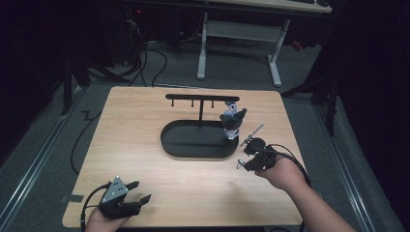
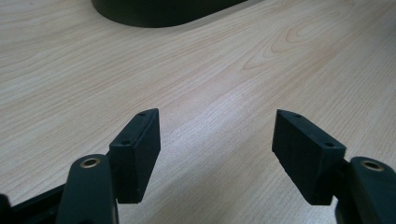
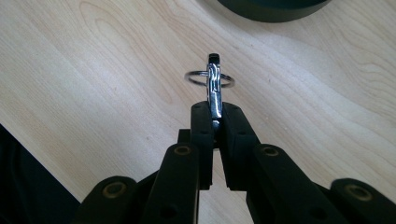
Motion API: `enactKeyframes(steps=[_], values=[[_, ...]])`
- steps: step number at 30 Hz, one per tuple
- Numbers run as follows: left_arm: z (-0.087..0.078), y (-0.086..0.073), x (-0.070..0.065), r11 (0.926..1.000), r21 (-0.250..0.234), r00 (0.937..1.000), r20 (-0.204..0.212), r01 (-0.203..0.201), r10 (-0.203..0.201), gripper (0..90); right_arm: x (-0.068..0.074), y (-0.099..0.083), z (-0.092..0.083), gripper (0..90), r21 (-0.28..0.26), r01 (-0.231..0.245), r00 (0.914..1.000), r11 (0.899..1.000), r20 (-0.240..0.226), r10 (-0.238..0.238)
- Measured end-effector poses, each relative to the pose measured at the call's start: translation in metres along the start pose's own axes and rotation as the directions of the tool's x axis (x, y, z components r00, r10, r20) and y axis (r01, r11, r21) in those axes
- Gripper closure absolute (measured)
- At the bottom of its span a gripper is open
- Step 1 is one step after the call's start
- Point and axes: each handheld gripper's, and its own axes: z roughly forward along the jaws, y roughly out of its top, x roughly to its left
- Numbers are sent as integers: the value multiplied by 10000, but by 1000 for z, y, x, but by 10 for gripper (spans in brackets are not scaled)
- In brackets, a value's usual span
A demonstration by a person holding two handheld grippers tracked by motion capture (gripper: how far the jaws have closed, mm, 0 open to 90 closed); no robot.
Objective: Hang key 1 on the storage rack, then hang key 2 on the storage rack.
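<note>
My right gripper (image 1: 241,166) hovers just off the right end of a black oval tray (image 1: 167,141), shut on a silver clasp (image 3: 214,88). The clasp carries a small key ring and sticks out past the closed jaws of the right gripper (image 3: 215,109). A black T-shaped hanger bar (image 1: 200,98) with short pegs rises from the tray. A small grey and black figure (image 1: 234,122) stands at the tray's right end. My left gripper (image 1: 141,191) rests near the table's front left corner. The left gripper (image 2: 217,135) is open, with bare wood between its jaws.
The light wooden table (image 1: 135,121) ends close in front of both hands. The tray's edge (image 2: 159,11) lies ahead of the left gripper. Dark floor, cables and a white desk frame (image 1: 239,31) lie beyond the far edge.
</note>
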Motion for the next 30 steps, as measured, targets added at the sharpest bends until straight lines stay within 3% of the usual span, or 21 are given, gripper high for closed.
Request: enactKeyframes(steps=[8, 18, 21, 22, 23, 25, 26, 28, 30], values=[[0, 0, 0, 10000, -14, 10000, -44, 49, -50, 331, -2, 13, -14, 850, -55, 4, 9997, 10000, 249, -3], [-3, -2, 2, 10000, -40, 10000, -33, 84, -84, 331, -2, 43, -28, 850, -306, 163, 9993, 9994, 352, -152], [-2, -1, 2, 10000, -24, 10000, 11, 30, -30, 331, -3, 50, -27, 850, -286, 21, 9995, 9996, 302, -12], [-2, -1, 1, 10000, -38, 10000, 16, 22, -22, 331, -1, 53, -27, 850, -221, -319, 9991, 9992, 272, 325], [-2, -1, 1, 10000, -50, 10000, 9, 10, -10, 331, -3, 55, -26, 850, -341, -77, 9996, 9994, 255, 86], [-3, -2, 0, 10000, 6, 10000, 19, -48, 48, 331, -3, 60, -26, 850, -304, -233, 9994, 9993, 256, 241], [-3, -2, 0, 10000, 25, 10000, 20, -81, 81, 331, -4, 63, -26, 850, -365, -69, 9996, 9993, 284, 80], [-3, -2, 0, 9999, 49, 9999, -1, -105, 105, 331, -4, 68, -28, 850, -346, -426, 9985, 9985, 327, 438], [-3, -2, 0, 10000, 1, 10000, 18, -11, 11, 331, -5, 74, -30, 850, -410, -346, 9983, 9986, 450, 365]])
